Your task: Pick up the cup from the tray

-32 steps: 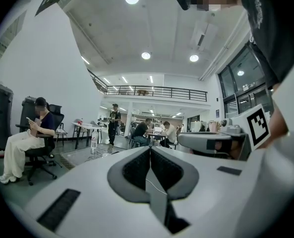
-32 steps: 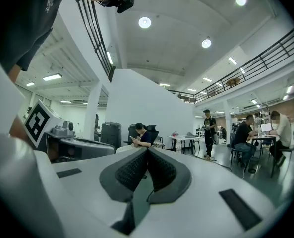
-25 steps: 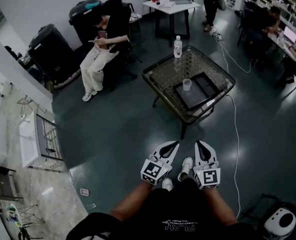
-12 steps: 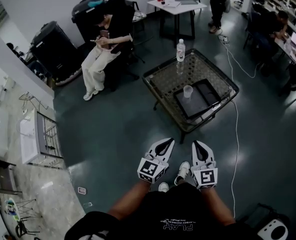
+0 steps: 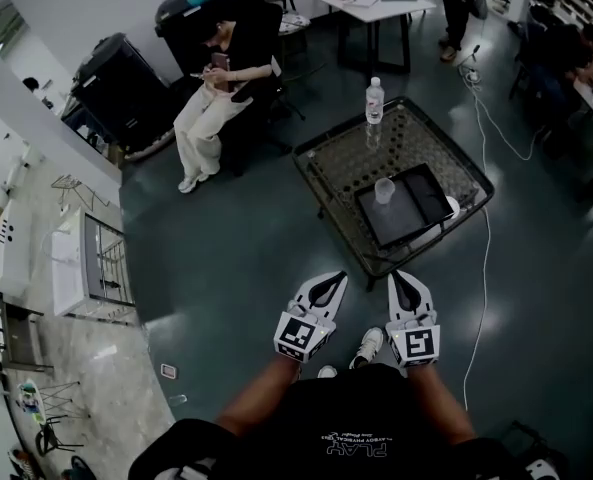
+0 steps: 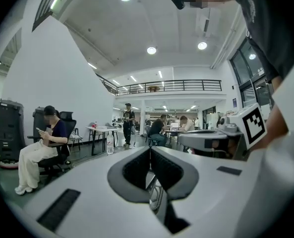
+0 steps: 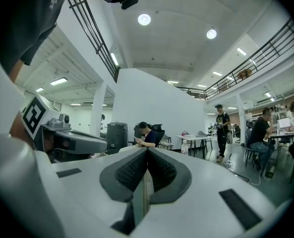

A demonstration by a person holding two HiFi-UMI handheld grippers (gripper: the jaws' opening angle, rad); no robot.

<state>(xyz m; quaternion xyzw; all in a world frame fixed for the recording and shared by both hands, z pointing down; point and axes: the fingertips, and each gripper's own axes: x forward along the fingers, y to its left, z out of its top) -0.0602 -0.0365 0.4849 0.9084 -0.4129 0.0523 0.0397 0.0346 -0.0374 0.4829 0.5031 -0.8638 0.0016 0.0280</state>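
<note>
I've stepped nearer the desk [image 5: 342, 164]; left gripper [image 5: 333, 281] and right gripper [image 5: 401, 278] closed tight, empty; cup [image 5: 383, 190] stands on its tray [image 5: 418, 204].

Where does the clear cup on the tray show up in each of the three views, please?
Head view: the cup stands on the dark tray on the glass table, upper right of centre.
Left gripper view: not visible.
Right gripper view: not visible.
Shared landmark: the seated person looking at a phone, upper left in the head view, far left in the left gripper view, just above the jaws in the right gripper view.
</note>
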